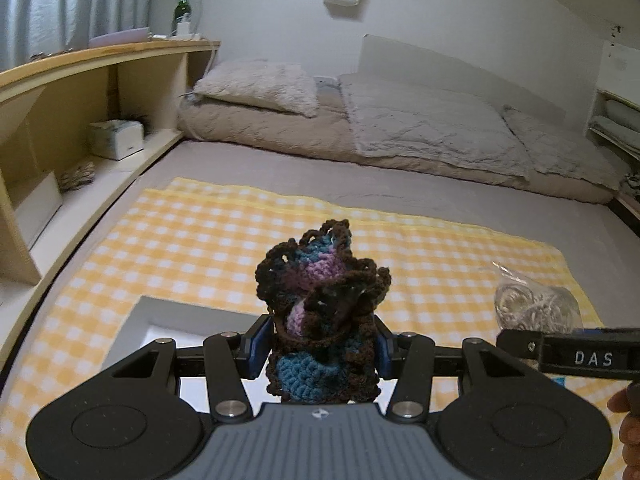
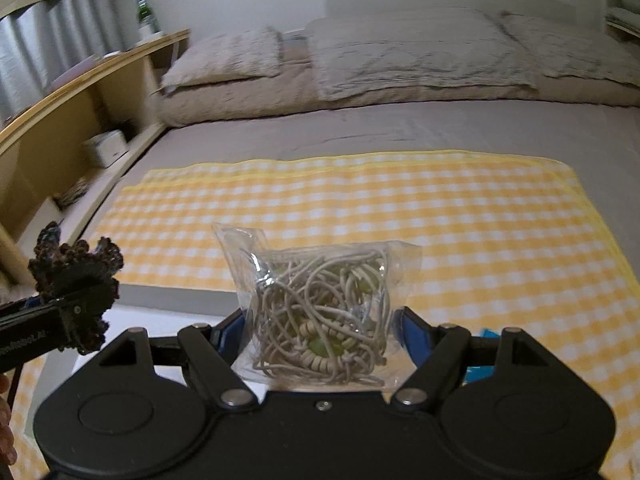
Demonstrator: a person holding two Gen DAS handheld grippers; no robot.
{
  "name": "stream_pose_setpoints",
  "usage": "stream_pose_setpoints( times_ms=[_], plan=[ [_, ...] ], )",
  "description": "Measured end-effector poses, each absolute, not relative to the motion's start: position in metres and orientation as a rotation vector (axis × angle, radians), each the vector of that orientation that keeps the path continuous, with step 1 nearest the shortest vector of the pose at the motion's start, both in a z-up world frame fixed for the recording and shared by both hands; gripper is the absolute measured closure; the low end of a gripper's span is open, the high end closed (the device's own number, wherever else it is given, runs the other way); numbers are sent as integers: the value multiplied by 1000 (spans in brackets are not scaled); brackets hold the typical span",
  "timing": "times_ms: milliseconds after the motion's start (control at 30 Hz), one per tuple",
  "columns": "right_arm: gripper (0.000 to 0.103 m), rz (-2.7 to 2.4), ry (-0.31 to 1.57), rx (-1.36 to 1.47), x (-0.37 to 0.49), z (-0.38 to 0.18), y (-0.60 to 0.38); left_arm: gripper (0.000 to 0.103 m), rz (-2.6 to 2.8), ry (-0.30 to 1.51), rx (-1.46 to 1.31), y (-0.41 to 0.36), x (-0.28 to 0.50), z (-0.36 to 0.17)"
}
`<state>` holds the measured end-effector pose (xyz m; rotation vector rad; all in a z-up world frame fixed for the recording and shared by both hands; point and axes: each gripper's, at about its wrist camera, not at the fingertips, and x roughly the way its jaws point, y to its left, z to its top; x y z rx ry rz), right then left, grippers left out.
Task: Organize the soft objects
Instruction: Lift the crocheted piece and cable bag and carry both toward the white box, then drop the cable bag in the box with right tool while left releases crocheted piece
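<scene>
A crumpled crocheted piece [image 1: 320, 312] in brown, teal and purple yarn stands upright between the blue pads of the left gripper [image 1: 320, 350], whose jaws are drawn narrow and clamp it from both sides, holding it above the bed. Just to its right, a clear plastic bag of tangled cord and beads [image 2: 320, 312] sits between the pads of the right gripper [image 2: 320, 336], whose jaws stand wider and press on the bag's two sides. In the right wrist view the crocheted piece appears at the left edge, near the bag but apart from it. Below both lies a yellow-and-white checked cloth [image 1: 200, 240] spread on the grey bed sheet [image 2: 400, 128]. The rim of a white box [image 1: 160, 316] shows on the cloth beneath the grippers. Farther back lie a fluffy pillow [image 1: 260, 88] and a folded quilt [image 1: 420, 120]; a wooden shelf [image 1: 100, 64] carrying a green bottle [image 1: 182, 10] runs along the left.
</scene>
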<state>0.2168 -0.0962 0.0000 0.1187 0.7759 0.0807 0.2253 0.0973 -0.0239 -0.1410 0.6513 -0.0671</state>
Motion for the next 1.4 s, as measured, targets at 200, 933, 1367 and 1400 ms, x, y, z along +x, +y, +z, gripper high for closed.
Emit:
stream_pose_setpoints(
  times_ms=[200, 933, 1367, 1400],
  plan=[
    [25, 156, 794, 87, 225, -5, -58, 52, -68, 708, -175, 117, 225, -44],
    [25, 208, 935, 106, 276, -48, -27, 52, -253, 1077, 45, 53, 269, -147],
    [10, 244, 978, 42, 291, -71, -3, 51, -239, 1103, 41, 71, 260, -149],
    [10, 237, 969, 37, 290, -70, -2, 51, -235, 1104, 40, 75, 257, -149]
  ],
)
